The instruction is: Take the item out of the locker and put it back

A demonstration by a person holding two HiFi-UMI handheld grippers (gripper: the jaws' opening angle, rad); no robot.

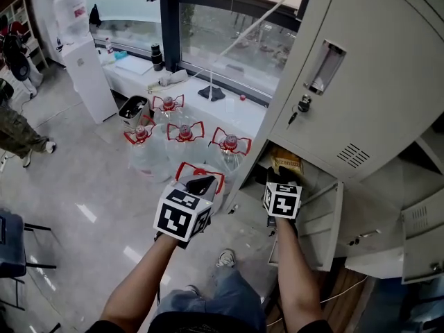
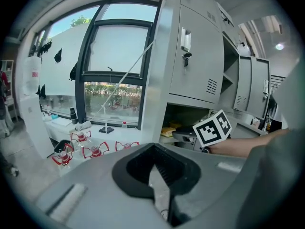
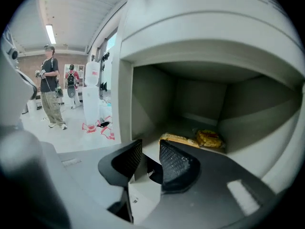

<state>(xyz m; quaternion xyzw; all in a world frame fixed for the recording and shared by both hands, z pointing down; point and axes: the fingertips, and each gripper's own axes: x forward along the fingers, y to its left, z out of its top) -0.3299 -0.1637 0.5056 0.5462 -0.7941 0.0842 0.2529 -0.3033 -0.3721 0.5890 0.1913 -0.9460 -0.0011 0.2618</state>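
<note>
At the far left of the head view a person's leg (image 1: 15, 134) shows at the edge, and a white cabinet (image 1: 89, 75) stands on the floor. The right gripper view shows two people (image 3: 50, 87) standing well away in the room. Under the window runs a white counter (image 1: 229, 113) carrying a pale roll (image 1: 173, 78) and a dark cloth (image 1: 211, 94). A black bin (image 1: 132, 107) sits below it.

Five water jugs (image 1: 184, 132) with red handles stand grouped on the floor. The nearest is partly hidden behind the left gripper (image 1: 201, 184). That gripper hangs over the jugs, well clear of the locker (image 1: 361, 82). Its fingers (image 2: 167, 163) are pressed together with nothing in them.

The right gripper (image 1: 276, 177) is at the mouth of an open compartment, beneath the swung-out door. Its fingers (image 3: 175, 163) are spread a little, and the gap between them is empty.

Two snacks lie on the compartment floor beyond them. A flat packet (image 3: 178, 139) lies just beside a crinkled bag (image 3: 209, 138), apart from the fingers. Nothing stands between the gripper and the two snacks. Further right, two lower doors (image 1: 318, 220) hang open.
</note>
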